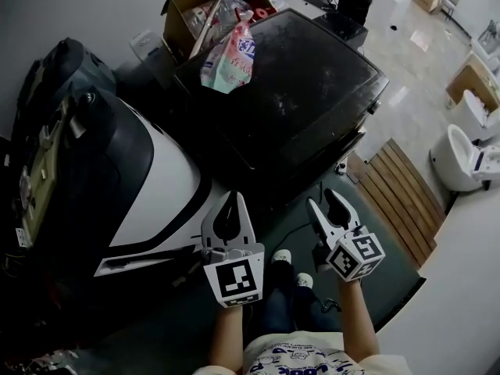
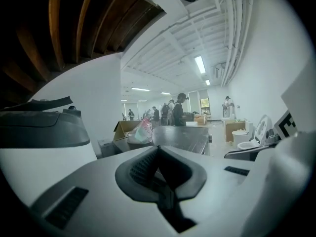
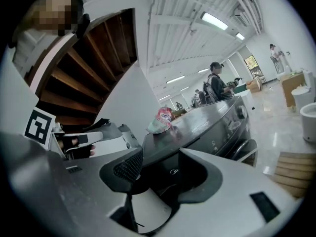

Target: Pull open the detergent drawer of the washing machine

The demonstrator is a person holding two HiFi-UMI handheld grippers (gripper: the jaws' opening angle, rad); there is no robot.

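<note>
- Step in hand: approach; no contact with the washing machine (image 1: 289, 92) is made; judged from the pose, the pull is not yet begun.
- Left gripper (image 1: 231, 200): clenched on nothing, its tips meeting in the left gripper view; held in front of the person, short of the machine, beside a large white-and-black appliance (image 1: 156, 186).
- Right gripper (image 1: 324, 203): released, jaws standing apart with nothing between them; the right gripper view looks through the gap at the near front corner of the machine.
- Task item: the detergent drawer is not separately distinguishable in any view; it is presumed to sit in the dark front panel (image 3: 217, 132), along the top band that also carries a round knob (image 3: 242, 111); no part of that band projects, so the drawer is judged closed.
- Lid area: a pink-and-green plastic packet (image 1: 230, 57) rests on the machine top at its far left corner, next to an open cardboard box (image 1: 203, 10); neither obstructs the front.
- Next move calls for: locating the drawer face; bringing the right gripper, already released, level with the panel; seating one jaw in the drawer's recess or over its edge; clenching; drawing straight back toward the person.
</note>
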